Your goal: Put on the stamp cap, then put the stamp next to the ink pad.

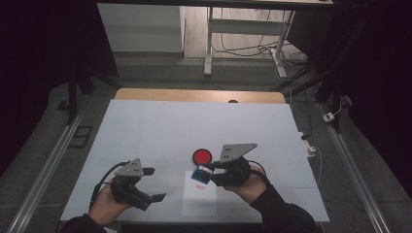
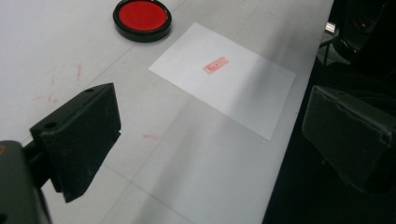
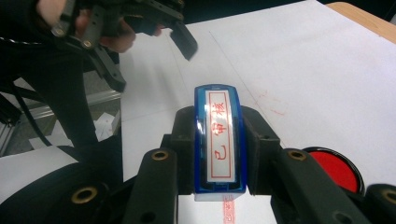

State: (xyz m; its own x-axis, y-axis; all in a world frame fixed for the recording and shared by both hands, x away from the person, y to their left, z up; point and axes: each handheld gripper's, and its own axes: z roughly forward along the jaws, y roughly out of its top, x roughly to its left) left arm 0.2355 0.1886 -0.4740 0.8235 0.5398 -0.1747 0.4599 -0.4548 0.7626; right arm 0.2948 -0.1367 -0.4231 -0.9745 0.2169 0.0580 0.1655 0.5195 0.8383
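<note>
The right claw sits nearest the camera in the right gripper view, its two black jaws clamped on a blue stamp with a white label printed in red characters. In the high view this claw holds the stamp over the far edge of a sheet of paper lying near the front of the white surface. The paper carries a small red stamped mark in the left gripper view. A round red ink pad in a black case rests on the surface just beyond the paper, close beside the stamp. The left claw hovers to the left of the paper, its jaws spread wide and holding nothing.
</note>
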